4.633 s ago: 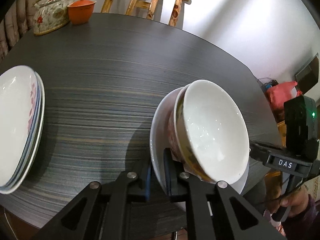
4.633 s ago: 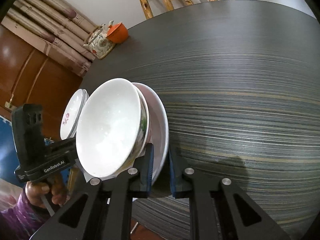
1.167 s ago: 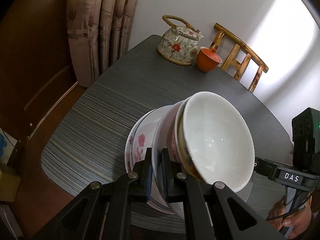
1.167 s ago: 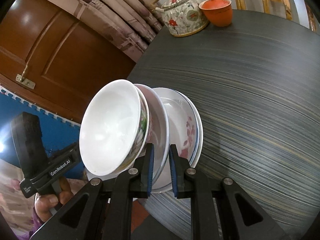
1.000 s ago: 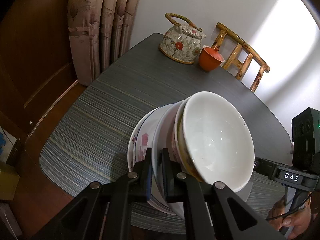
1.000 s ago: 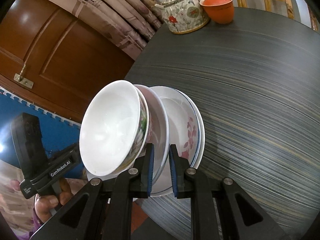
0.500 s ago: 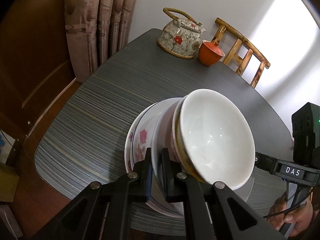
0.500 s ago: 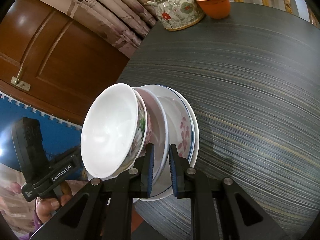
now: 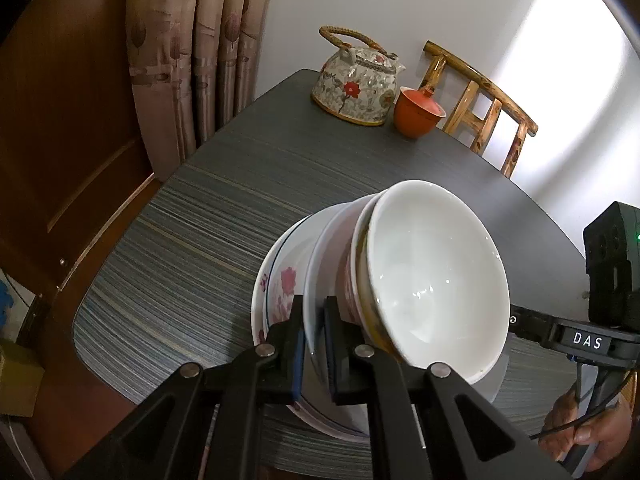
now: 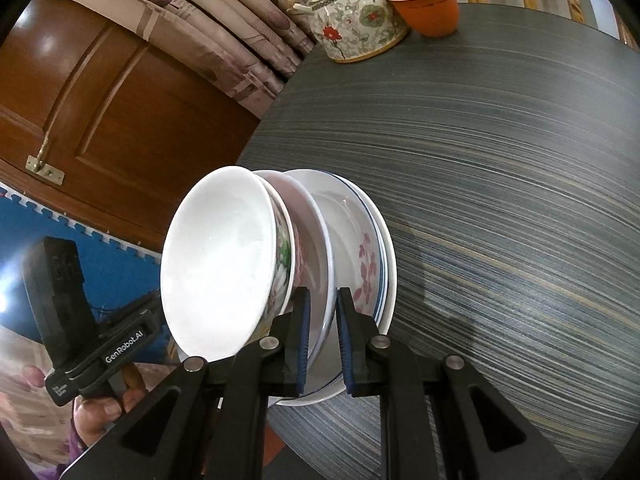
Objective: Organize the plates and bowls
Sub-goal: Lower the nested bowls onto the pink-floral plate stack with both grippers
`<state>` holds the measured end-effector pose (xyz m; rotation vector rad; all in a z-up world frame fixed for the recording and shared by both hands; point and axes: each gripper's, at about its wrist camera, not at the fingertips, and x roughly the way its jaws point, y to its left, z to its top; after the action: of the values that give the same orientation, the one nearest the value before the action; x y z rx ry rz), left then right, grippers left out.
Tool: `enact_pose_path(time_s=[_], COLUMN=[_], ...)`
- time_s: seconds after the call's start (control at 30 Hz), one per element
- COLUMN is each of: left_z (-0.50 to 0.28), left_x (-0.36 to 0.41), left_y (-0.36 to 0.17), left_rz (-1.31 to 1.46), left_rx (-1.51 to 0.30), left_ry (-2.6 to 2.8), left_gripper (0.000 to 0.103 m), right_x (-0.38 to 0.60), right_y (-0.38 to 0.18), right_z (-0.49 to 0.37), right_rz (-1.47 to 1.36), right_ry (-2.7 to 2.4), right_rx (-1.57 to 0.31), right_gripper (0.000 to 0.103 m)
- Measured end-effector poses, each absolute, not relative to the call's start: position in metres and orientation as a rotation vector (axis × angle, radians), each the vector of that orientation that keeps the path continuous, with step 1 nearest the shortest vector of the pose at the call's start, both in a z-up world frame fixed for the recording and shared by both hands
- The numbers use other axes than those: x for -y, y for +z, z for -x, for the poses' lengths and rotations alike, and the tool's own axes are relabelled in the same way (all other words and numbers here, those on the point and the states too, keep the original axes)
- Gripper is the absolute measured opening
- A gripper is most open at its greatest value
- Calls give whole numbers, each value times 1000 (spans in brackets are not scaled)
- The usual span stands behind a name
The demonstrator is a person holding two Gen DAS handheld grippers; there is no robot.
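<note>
Both grippers hold one white plate (image 9: pixel 316 280) by its near rim, and it is tilted. On it sit nested bowls; the top white bowl (image 9: pixel 432 280) has a flowered outside. My left gripper (image 9: pixel 314 344) is shut on the plate's rim. From the other side, my right gripper (image 10: pixel 322 320) is shut on the same plate (image 10: pixel 326 276), with the bowl (image 10: pixel 224 260) to its left. Directly beneath lies a stack of pink-flowered plates (image 9: pixel 276 284) (image 10: pixel 368 256) on the dark striped table (image 9: pixel 192 240). I cannot tell whether the held plate touches the stack.
A flowered teapot (image 9: pixel 356 88) (image 10: pixel 356 16) and an orange lidded cup (image 9: pixel 418 114) (image 10: pixel 426 0) stand at the table's far side. A wooden chair (image 9: pixel 480 120) is behind them. The plate stack is near the table's corner, with a brown door (image 10: pixel 100 100) and curtains beyond the edge.
Since the oldest frames, both grippers have carried the plate with its bowls across the table to above the flowered plate stack. Over the last second it has barely shifted.
</note>
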<state>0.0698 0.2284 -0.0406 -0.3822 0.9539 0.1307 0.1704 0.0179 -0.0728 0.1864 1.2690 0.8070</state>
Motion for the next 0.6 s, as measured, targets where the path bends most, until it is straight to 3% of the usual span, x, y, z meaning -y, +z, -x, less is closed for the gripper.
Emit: enact_pose_path(time_s=[0.2, 0.27, 0.33, 0.53, 0.6], left_z=[-69, -68, -66, -60, -56], left_x=[-219, -216, -216, -213, -210], left_y=[-40, -39, -39, -32, -28], left_rz=[278, 243, 228, 197, 173], left_rx=[-941, -943, -944, -950, -945], left_ry=[148, 159, 167, 191, 204], left_gripper=[12, 15, 18, 19, 19], right_x=[-17, -13, -9, 8, 12], right_y=[-72, -73, -72, -60, -54], right_z=[-168, -167, -165, -157, -153], right_rz=[-181, -184, -193, -232, -244], right_ry=[800, 779, 775, 757, 764], right_rx=[-1233, -1223, -1208, -1152, -1127], right_gripper=[16, 24, 24, 37, 48])
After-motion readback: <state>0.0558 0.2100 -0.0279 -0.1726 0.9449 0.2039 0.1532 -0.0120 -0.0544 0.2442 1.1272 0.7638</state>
